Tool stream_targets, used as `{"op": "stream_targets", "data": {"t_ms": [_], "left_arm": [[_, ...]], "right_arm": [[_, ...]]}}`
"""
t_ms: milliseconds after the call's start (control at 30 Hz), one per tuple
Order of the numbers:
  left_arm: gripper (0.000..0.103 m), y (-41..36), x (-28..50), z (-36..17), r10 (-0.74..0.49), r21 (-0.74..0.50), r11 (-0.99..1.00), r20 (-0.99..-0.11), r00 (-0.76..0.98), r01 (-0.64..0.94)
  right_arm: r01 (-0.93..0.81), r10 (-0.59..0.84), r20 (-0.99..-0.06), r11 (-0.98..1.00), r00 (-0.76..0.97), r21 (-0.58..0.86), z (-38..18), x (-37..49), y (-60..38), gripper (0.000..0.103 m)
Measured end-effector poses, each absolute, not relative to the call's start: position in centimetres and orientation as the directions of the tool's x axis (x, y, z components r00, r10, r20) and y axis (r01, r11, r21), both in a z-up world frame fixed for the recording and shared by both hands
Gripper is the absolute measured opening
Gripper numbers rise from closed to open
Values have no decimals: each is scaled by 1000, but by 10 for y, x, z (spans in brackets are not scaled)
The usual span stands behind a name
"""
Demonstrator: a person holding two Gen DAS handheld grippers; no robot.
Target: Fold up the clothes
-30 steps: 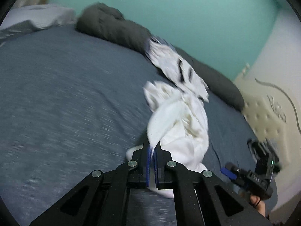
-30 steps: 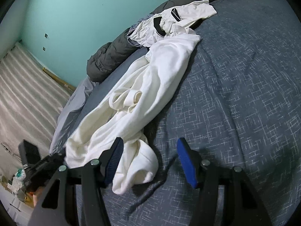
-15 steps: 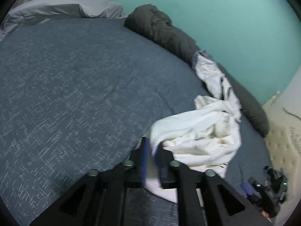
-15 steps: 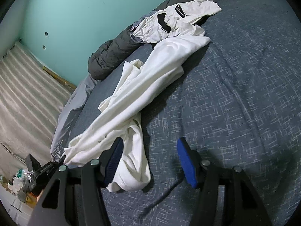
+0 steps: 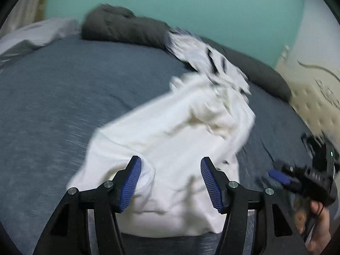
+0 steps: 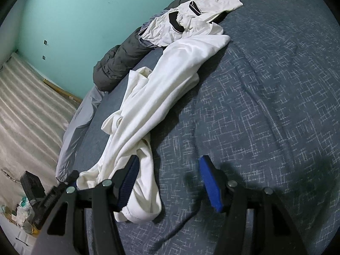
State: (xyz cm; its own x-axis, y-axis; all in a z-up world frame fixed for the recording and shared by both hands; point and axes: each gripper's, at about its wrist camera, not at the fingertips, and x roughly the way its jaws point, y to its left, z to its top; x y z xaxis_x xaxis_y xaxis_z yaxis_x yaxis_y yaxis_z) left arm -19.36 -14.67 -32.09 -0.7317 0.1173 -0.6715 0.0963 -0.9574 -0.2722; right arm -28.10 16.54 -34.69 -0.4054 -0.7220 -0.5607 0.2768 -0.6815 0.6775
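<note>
From the left wrist camera, the left gripper (image 5: 171, 180) hangs with its blue-padded jaws spread wide and nothing between them, just above the near end of a crumpled white cotton garment (image 5: 176, 131) that lies on the dark blue woven bedspread (image 5: 53, 89). The picture is smeared by motion, so fine folds cannot be read, but the cloth spreads broad beneath the gripper and narrows as it runs away toward the far right, where it meets a second white garment with black trim (image 5: 204, 57) resting against a long dark grey bolster (image 5: 127, 31) under the teal wall (image 5: 191, 4). At the right edge the right gripper (image 5: 280, 175) shows in a bare hand (image 5: 318, 218). From the right wrist camera, that gripper (image 6: 169, 181) is likewise released, its left pad touching or just over the near end of the white garment (image 6: 161, 89) and its right pad over bare bedspread (image 6: 265, 106). Here the garment's long axis is plain: a bunched strip running from the near left diagonally up to the trimmed garment (image 6: 191, 19) by the bolster (image 6: 121, 63). I judge both grippers sit at this near end to take hold of the corners and spread the cloth flat before any fold.
</note>
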Motion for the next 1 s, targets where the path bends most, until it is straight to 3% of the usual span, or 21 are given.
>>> {"op": "stream_targets", "data": {"t_ms": [233, 267, 300, 400, 633, 800, 1000], "left_arm": [[61, -120, -214, -341, 125, -197, -980, -734, -667, 34], [51, -119, -216, -343, 135, -202, -979, -739, -660, 25], [29, -117, -220, -345, 151, -211, -977, -748, -646, 15], [9, -116, -224, -350, 158, -206, -979, -767, -622, 4], [4, -143, -209, -308, 152, -266, -963, -652, -743, 36], [3, -178, -196, -285, 53, -271, -953, -579, -814, 132], [3, -217, -187, -294, -17, -333, -906, -585, -811, 260]], "right_arm": [[262, -721, -563, -681, -405, 683, -353, -289, 170, 60], [260, -720, -565, -682, -403, 683, -354, -289, 171, 60], [260, -720, -566, -682, -401, 684, -355, -290, 171, 60], [263, -723, -570, -681, -391, 683, -357, -290, 169, 60], [271, -730, -568, -675, -381, 686, -357, -291, 166, 60], [278, -732, -571, -675, -372, 684, -359, -289, 163, 60], [283, -733, -576, -675, -362, 681, -361, -289, 161, 60]]}}
